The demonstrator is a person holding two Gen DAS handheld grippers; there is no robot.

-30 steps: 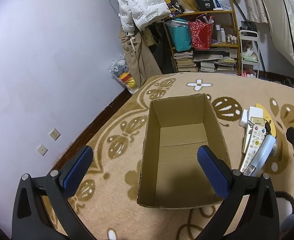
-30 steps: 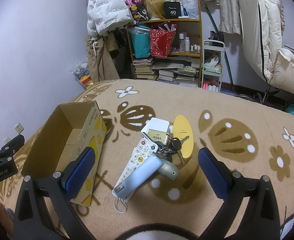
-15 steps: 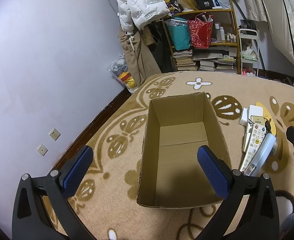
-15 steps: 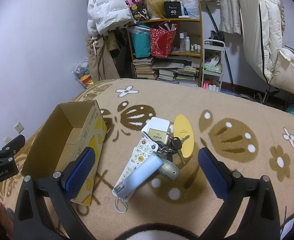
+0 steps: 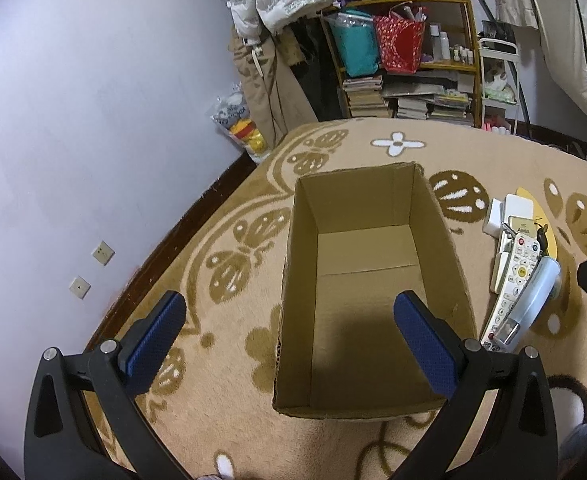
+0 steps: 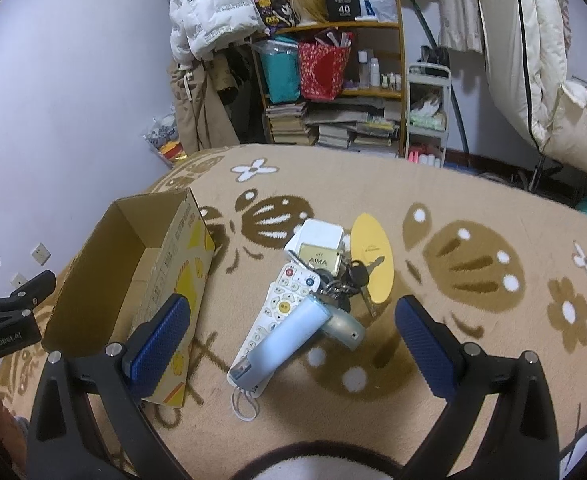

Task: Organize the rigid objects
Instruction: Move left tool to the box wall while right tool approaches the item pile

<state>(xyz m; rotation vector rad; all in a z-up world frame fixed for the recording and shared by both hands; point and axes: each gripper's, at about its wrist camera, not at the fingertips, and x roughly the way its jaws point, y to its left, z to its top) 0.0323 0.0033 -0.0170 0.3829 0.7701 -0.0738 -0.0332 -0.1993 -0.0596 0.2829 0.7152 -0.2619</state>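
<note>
Wall [image 5: 93,120] with two sockets [image 5: 102,252] stood at far left, dark skirting along the blanket's [image 5: 473,156] edge. Left gripper [image 5: 285,320] hung above the near end of the box [image 5: 367,276], fingers [image 5: 153,336] spread wide, holding nothing; one finger over the blanket left of the box, the other over its inside. Box was open-topped, nothing seen in it.

Right of the box, apart from it, the pile lay on the blanket: white remote [image 6: 277,312], pale blue handheld device [image 6: 281,340] lying across the remote, key bunch [image 6: 341,284] with a gold "AIMA" tag [image 6: 319,260], white square block [image 6: 319,234] behind, yellow oval piece [image 6: 371,264] at the right edge. All touched or overlapped.

Right gripper [image 6: 289,344] hovered over the pile, fingers [image 6: 423,340] wide apart, empty. Nothing stood between it and the pile. Its left finger overlapped the box's printed side in view.

Behind: shelf [image 6: 333,92] with bags and books, hung coats [image 6: 209,4].
</note>
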